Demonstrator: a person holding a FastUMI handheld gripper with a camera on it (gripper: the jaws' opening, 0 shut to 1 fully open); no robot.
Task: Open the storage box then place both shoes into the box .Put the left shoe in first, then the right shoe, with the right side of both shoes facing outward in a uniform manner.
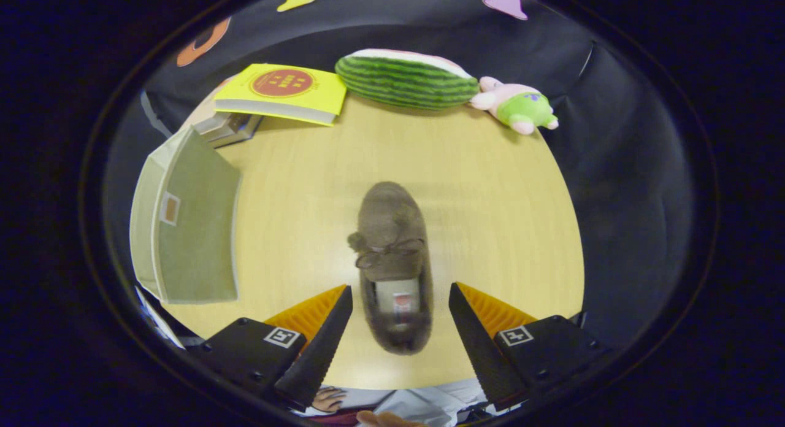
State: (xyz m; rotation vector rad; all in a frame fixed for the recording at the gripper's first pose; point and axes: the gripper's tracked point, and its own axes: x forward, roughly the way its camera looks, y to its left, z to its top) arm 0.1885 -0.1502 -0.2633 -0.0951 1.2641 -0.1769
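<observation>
The gripper (400, 295) is hovering with jaws spread wide, the heel of a brown fuzzy moccasin shoe (392, 261) lying between the fingertips, untouched, toe pointing away. Left of it, the green storage box (190, 230) is sitting on the wooden table (490, 194). Beyond are lying a yellow book (282, 91), a watermelon plush (405, 78) and a pink plush toy (518, 105).
</observation>
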